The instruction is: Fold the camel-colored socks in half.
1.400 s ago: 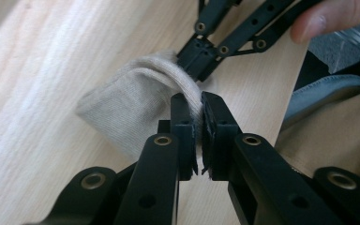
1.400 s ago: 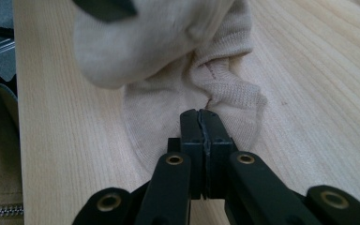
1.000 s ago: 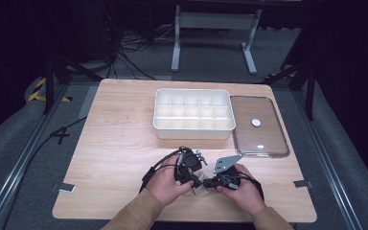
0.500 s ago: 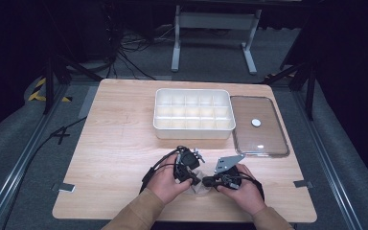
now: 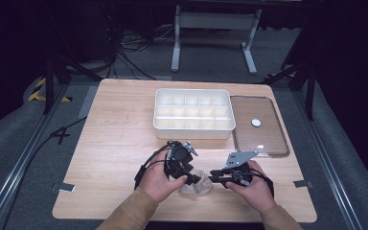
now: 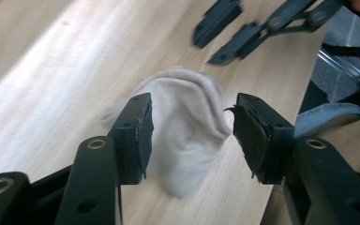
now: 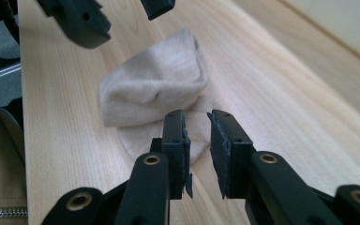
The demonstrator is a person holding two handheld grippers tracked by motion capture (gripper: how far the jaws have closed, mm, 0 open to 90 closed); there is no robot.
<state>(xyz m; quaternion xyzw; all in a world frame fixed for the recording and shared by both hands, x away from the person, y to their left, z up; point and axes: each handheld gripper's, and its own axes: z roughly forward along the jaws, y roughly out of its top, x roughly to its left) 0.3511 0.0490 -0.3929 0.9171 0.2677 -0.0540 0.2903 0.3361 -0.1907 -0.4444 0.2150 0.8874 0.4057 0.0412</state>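
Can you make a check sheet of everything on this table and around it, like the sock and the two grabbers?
Surface: pale wood table, bare around the sock.
Job's things: beige sock lying folded on the table, free of both grippers.
Clutter: white divided tray, its compartments look empty; clear lid to its right with a white disc on it.
Grippers: left gripper open, jaws just opened, sock lies past them; right gripper open a little, jaws just opened, nothing between them.
Cables: black cable looping from the left gripper; more cables on the floor behind.
Surroundings: grey floor, metal stand, dark room.
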